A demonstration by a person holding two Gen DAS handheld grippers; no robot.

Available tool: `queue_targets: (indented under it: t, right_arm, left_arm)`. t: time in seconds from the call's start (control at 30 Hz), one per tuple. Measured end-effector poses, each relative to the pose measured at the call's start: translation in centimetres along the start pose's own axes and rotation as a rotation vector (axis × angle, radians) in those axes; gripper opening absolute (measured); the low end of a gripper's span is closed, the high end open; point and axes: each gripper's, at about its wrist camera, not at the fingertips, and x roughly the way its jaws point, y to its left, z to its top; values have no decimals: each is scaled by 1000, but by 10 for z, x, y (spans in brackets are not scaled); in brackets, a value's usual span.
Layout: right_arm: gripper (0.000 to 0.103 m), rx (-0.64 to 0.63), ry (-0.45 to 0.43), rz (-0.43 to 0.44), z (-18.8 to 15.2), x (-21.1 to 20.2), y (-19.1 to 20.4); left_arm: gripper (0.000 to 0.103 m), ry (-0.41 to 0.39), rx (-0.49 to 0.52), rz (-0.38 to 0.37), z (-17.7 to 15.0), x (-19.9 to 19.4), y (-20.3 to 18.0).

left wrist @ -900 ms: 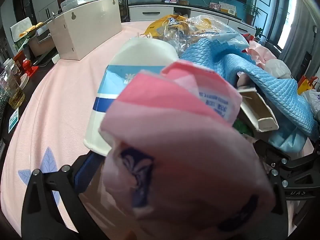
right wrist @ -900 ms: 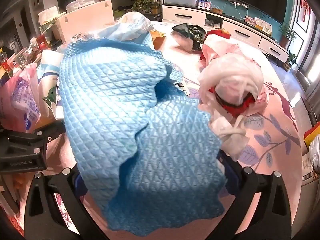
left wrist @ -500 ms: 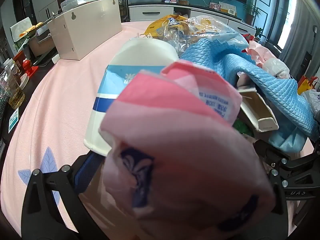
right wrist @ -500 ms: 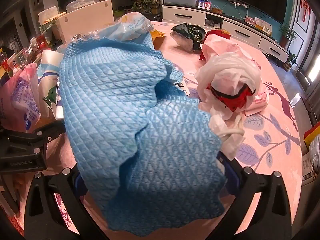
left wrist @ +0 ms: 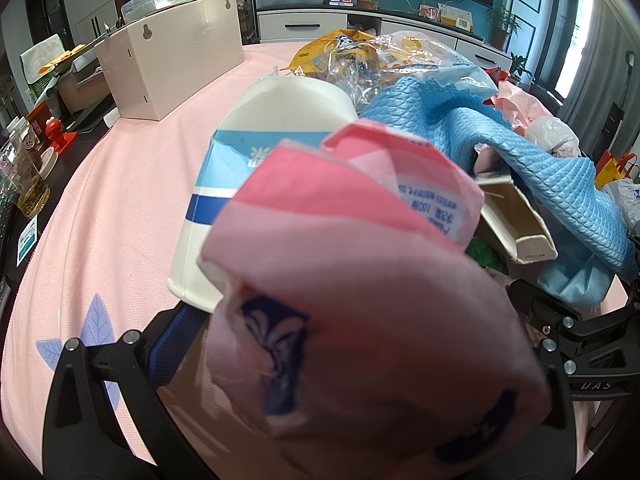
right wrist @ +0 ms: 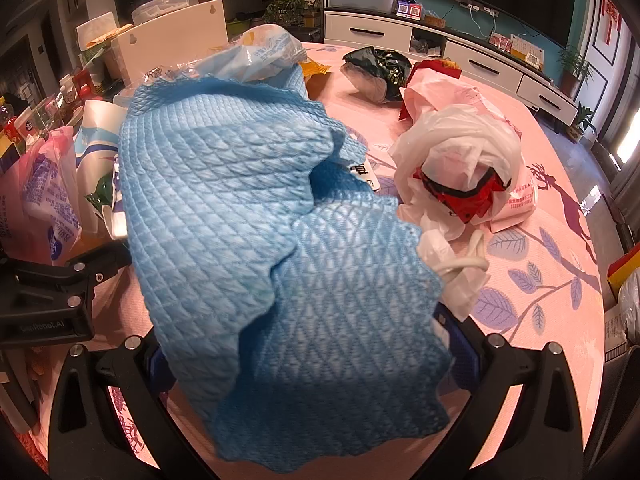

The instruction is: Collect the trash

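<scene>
1. The left gripper [left wrist: 360, 360] is clamped on a soft pink plastic tissue pack [left wrist: 360, 300] with blue printing. The pack bulges between the two fingers and hides most of the view.
2. The right gripper [right wrist: 304, 344] is closed on a blue waffle-textured cleaning cloth [right wrist: 248, 208]. The cloth fills the gap between the fingers and drapes forward over the pile of trash.
3. Both items are lifted above the pink tablecloth with leaf print [left wrist: 120, 180]. I judge the step in hand is to carry them away to where the trash is gathered; no bin is visible in either view.
4. Keep both grips firm. The pack is slippery and squashed, so it could slide out if the pressure gets lighter.
5. Lift the cloth high enough before moving it. Its far end lies near a white cardboard tray [left wrist: 516, 224] and a clear crinkled plastic bag [right wrist: 260, 56], and it may drag them.
6. The white paper cup with blue band [left wrist: 256, 176] lies on its side just behind the pack. Move the left hand up first, not forward, so it does not push the cup.
7. The white plastic bag with red wrapper inside [right wrist: 460, 168] lies close to the right fingers and remains for later.
</scene>
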Motion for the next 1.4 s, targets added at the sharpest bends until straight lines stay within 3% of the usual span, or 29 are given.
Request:
queue_targets:
  t: [0.67, 0.83, 0.9, 0.97, 1.17, 1.4]
  right_arm:
    - [101, 0, 0, 0, 0, 0, 0]
    - [101, 0, 0, 0, 0, 0, 0]
    - [101, 0, 0, 0, 0, 0, 0]
    - [101, 1, 0, -1, 0, 0, 0]
    - [101, 80, 83, -25, -13, -18, -3]
    - [101, 188, -134, -38, -15, -110, -16]
  left_arm:
    - [101, 0, -1, 0, 0, 0, 0]
    - [101, 46, 11, -49, 1, -3, 2]
    - [101, 54, -17, -34, 1, -6, 10]
    - [100, 29, -52, 4, 2, -16, 17]
    - [100, -23, -111, -44, 2, -50, 29]
    - [100, -92, -79, -104, 9, -93, 22]
